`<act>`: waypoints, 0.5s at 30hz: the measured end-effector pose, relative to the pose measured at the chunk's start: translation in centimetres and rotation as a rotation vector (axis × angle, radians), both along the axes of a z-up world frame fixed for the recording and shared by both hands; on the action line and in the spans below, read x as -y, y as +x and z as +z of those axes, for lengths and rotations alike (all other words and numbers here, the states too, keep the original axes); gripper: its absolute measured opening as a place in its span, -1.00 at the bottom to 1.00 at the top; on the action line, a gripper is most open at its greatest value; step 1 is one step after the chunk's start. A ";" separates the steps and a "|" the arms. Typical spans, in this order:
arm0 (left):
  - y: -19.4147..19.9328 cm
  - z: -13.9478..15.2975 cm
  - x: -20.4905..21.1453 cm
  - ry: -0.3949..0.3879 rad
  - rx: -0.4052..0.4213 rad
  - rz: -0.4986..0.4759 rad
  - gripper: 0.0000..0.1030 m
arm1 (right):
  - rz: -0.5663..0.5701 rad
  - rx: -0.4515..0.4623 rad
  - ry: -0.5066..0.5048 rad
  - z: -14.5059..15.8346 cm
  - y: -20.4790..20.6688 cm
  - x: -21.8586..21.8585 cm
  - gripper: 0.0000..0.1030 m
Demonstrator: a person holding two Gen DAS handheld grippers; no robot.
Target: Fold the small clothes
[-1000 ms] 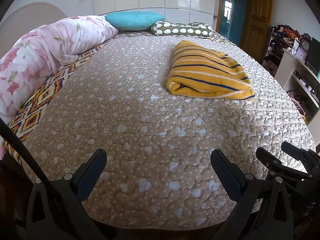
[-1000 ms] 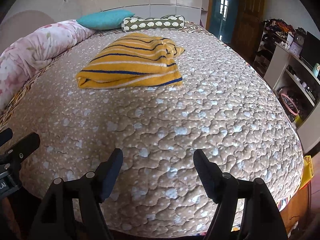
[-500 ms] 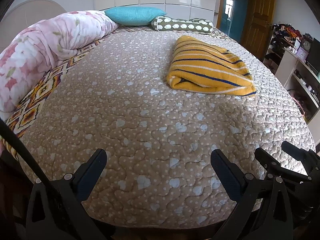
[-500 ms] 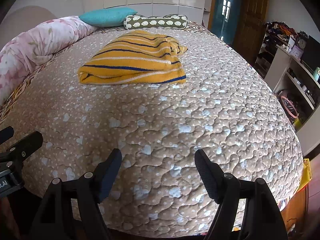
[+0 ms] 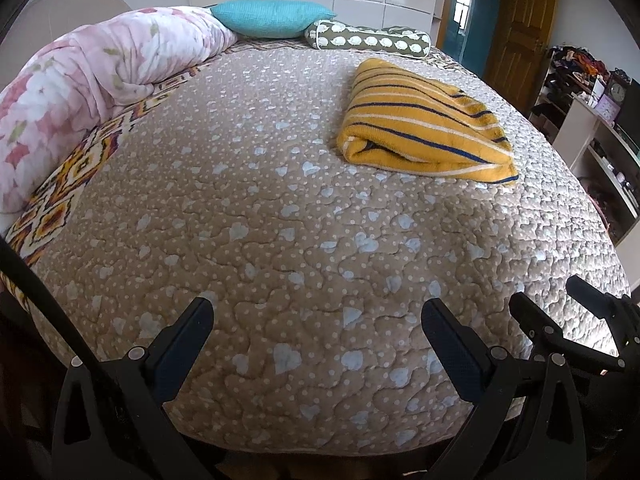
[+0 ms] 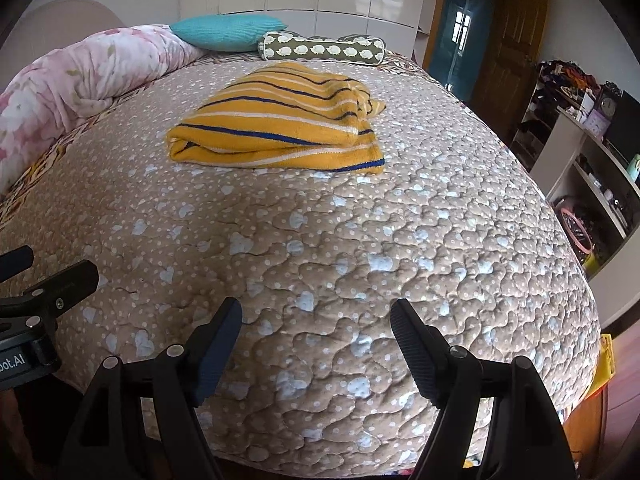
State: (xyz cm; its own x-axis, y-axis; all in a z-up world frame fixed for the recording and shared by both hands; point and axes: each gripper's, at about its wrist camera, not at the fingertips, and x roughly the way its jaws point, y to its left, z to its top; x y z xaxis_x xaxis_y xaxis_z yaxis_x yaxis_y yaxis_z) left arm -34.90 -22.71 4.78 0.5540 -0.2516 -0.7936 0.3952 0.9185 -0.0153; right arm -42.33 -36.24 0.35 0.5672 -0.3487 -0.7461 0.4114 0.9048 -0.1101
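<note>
A yellow garment with blue and white stripes (image 5: 424, 128) lies folded in a thick bundle on the beige quilted bed (image 5: 280, 220), toward the far right. It also shows in the right wrist view (image 6: 280, 128), at the centre far side. My left gripper (image 5: 316, 328) is open and empty above the bed's near edge. My right gripper (image 6: 316, 328) is open and empty, also at the near edge, far short of the garment. The right gripper shows in the left wrist view (image 5: 568, 316) at the lower right.
A rolled pink floral duvet (image 5: 80, 92) runs along the left side. A teal pillow (image 5: 272, 18) and a green patterned bolster (image 5: 368, 38) lie at the head. White shelves (image 6: 592, 168) with clutter stand to the right, a wooden door (image 6: 516, 40) behind.
Both grippers have moved slightly and tilted, so the garment sits a little lower and nearer in both views. The garment has not moved. Both grippers stay open.
</note>
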 end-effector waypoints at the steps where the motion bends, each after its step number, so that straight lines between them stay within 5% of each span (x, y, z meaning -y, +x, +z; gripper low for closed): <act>1: 0.0 0.0 0.0 -0.001 -0.003 0.001 1.00 | -0.001 0.001 0.000 0.0 0.0 0.1 0.57; 15: 0.2 -0.5 0.1 0.001 -0.027 -0.002 1.00 | 0.001 -0.001 0.005 0.0 0.1 0.1 0.58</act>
